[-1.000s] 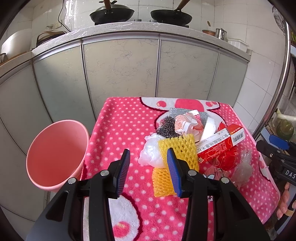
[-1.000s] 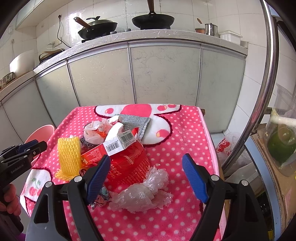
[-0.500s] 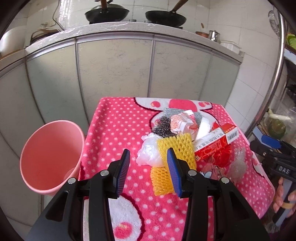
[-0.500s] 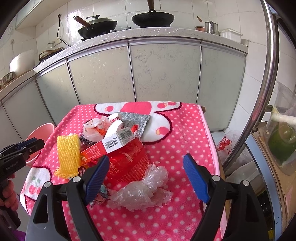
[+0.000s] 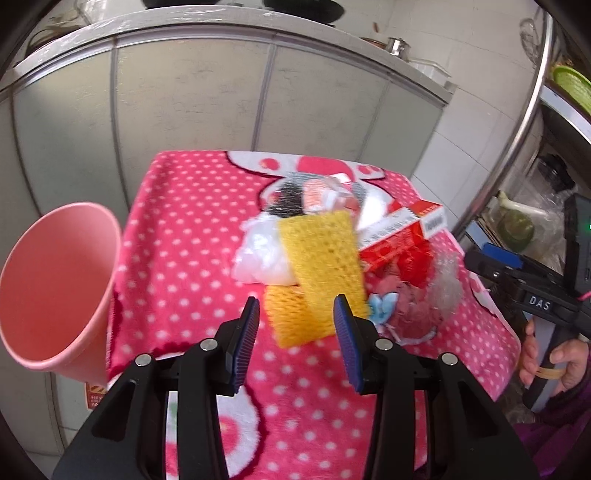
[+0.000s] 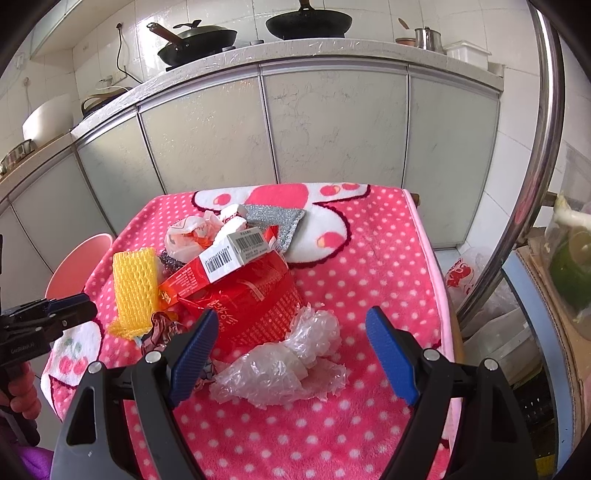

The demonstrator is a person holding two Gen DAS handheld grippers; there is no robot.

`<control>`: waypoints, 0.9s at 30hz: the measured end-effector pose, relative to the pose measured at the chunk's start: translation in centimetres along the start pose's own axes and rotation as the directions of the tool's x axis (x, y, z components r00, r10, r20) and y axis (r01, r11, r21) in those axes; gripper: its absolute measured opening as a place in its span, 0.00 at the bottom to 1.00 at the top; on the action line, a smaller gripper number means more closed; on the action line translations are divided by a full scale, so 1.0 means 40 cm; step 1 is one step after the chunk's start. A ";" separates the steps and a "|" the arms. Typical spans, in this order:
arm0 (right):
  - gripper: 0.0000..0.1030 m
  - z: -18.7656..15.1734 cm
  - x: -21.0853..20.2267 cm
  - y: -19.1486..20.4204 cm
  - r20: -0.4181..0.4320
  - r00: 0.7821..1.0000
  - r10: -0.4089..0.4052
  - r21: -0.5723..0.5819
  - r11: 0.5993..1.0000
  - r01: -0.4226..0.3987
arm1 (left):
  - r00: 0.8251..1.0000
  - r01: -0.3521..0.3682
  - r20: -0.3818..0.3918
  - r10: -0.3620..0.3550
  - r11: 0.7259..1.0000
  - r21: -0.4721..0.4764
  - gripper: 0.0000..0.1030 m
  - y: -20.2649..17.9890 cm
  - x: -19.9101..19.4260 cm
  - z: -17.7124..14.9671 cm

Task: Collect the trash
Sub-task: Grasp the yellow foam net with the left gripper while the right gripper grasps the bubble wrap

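Observation:
A pile of trash lies on the pink polka-dot cloth [image 5: 184, 229]: yellow foam net [image 5: 317, 273] [image 6: 135, 284], white plastic bag [image 5: 258, 254], red and white box [image 6: 225, 258], red packet [image 6: 255, 306], clear bubble wrap [image 6: 288, 362], silver scourer [image 6: 277, 218]. A pink bin [image 5: 55, 288] stands left of the table. My left gripper [image 5: 295, 343] is open and empty, just before the yellow net. My right gripper [image 6: 291, 347] is open wide and empty, around the bubble wrap from above.
Grey kitchen cabinets [image 6: 332, 122] stand behind the table, with woks [image 6: 306, 22] on the counter. A steel pole [image 6: 543, 147] rises at the right. A shelf with bags and a jar [image 6: 569, 258] is beyond the pole.
My left gripper has moved forward and down toward the yellow net, with its view tilting. My right gripper has barely moved and stays open.

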State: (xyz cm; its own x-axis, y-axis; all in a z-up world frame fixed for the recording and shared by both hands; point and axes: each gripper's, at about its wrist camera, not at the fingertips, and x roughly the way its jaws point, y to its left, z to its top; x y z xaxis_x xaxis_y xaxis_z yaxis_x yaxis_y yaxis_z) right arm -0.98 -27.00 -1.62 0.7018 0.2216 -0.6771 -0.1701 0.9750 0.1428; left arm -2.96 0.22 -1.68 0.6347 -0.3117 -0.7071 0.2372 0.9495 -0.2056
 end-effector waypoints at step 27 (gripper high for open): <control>0.68 -0.041 0.031 -0.036 -0.080 0.994 0.079 0.091 0.993 -0.072 | 0.998 0.056 0.030 -0.060 0.994 0.095 0.10 -0.066 0.038 0.017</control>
State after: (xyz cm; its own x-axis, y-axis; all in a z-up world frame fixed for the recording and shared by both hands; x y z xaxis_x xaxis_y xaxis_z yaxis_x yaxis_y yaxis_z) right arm -0.99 -28.17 -3.84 0.6284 0.2959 -0.7194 -0.1564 0.9540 0.2558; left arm -2.11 -2.80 -1.76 0.6416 -0.3686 -0.6727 0.3417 0.9225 -0.1797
